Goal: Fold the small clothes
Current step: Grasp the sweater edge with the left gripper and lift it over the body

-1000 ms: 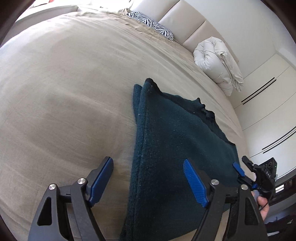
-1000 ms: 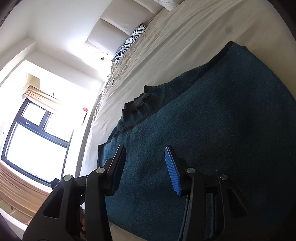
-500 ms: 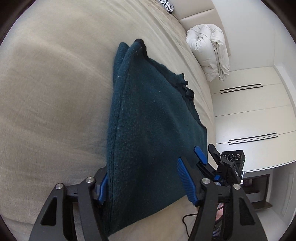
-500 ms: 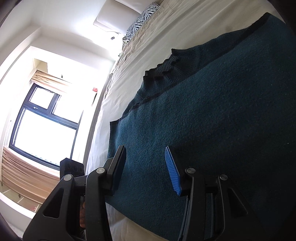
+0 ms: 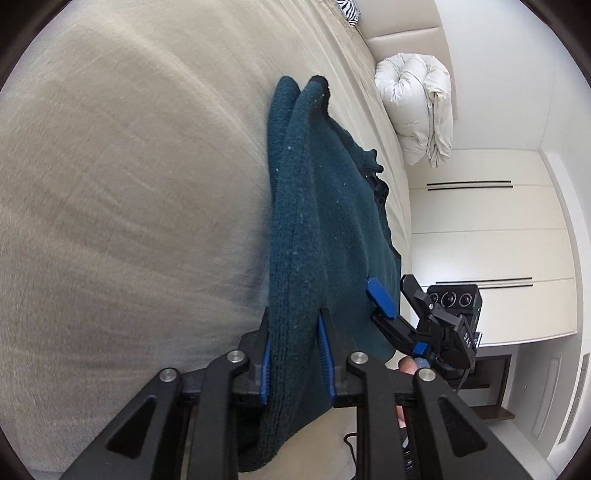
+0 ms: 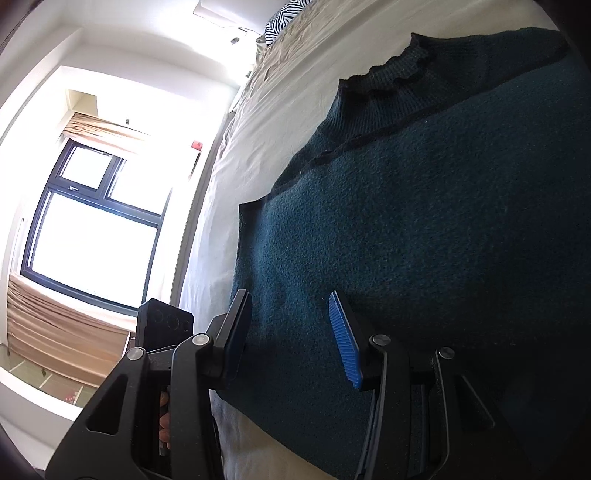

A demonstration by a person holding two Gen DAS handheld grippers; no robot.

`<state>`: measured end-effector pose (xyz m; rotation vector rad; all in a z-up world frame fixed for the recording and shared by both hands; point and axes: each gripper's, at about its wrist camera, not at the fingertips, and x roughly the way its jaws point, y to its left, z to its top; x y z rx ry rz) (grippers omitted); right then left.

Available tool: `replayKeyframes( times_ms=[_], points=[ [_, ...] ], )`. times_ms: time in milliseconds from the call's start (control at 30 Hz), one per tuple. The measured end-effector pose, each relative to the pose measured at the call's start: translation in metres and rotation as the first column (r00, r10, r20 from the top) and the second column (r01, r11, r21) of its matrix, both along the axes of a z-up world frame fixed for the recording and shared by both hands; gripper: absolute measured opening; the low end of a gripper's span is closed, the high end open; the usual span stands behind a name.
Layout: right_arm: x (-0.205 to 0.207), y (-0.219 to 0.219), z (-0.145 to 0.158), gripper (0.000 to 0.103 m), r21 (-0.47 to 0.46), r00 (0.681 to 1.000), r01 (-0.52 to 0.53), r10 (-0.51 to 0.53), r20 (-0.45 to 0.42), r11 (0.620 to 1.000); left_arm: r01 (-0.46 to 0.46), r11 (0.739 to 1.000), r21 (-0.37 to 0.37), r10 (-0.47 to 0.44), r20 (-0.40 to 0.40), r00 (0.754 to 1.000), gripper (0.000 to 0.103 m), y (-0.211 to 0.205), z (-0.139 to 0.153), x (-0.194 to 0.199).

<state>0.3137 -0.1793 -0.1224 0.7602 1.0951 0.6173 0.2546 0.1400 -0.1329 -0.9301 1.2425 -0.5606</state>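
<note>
Since half a second ago the left gripper (image 5: 293, 354) has gone from wide apart, straddling the sweater's (image 5: 325, 229) near edge, to clenched on that edge, and the fabric now rises in a thick doubled ridge between its blue pads (image 5: 264, 369); a second ago it hung clear of the cloth. On the right little has changed: the right gripper (image 6: 295, 336) holds the same spread it had half a second ago, its jaws released with nothing between them, hovering over the sweater's near corner, and whether the fingers touch the knit I cannot tell. That dark teal sweater (image 6: 424, 229) lies folded on the bed (image 5: 122, 192), near the bed's front edge, with its ribbed collar (image 6: 388, 79) pointing toward the headboard (image 5: 402, 33). In the left wrist view the right gripper (image 5: 393, 301) shows just beyond the sweater's far side, open there too, with a bit of the holding hand under it. A rolled white duvet (image 5: 417, 107) rests against the headboard, well apart from the sweater, and a zebra-print pillow (image 6: 286, 16) lies farther up the bed by the headboard. White wardrobe doors (image 5: 487, 236) stand past the sweater's far side in the left wrist view, while a bright window (image 6: 92, 229) with a beige blind (image 6: 62, 336) fills the wall beyond the sweater's other side in the right wrist view
</note>
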Motion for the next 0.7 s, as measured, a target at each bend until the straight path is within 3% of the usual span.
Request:
replayKeyframes(
  times_ms=[233,367,600,700],
  points=[
    [0.002,0.018,-0.005,0.043,0.007,0.999,-0.029,0.03,-0.02,1.0,0.025,1.0,-0.011,-0.025,0.014,1.0,0.03,0.0,-0.002,0.002],
    [0.007,0.022,-0.011,0.042,0.013,0.999,-0.024,0.024,-0.041,1.0,0.021,1.0,-0.007,-0.021,0.023,1.0,0.018,-0.002,-0.002,0.005],
    [0.006,0.023,-0.009,0.042,0.01,0.999,-0.023,0.023,-0.04,1.0,-0.088,0.992,-0.087,0.091,0.026,0.996,0.014,0.01,-0.005,-0.003],
    [0.007,0.027,-0.001,0.043,0.006,0.999,-0.03,0.03,-0.024,1.0,-0.106,0.992,-0.072,0.108,0.034,0.994,0.014,0.011,0.0,-0.004]
  ],
)
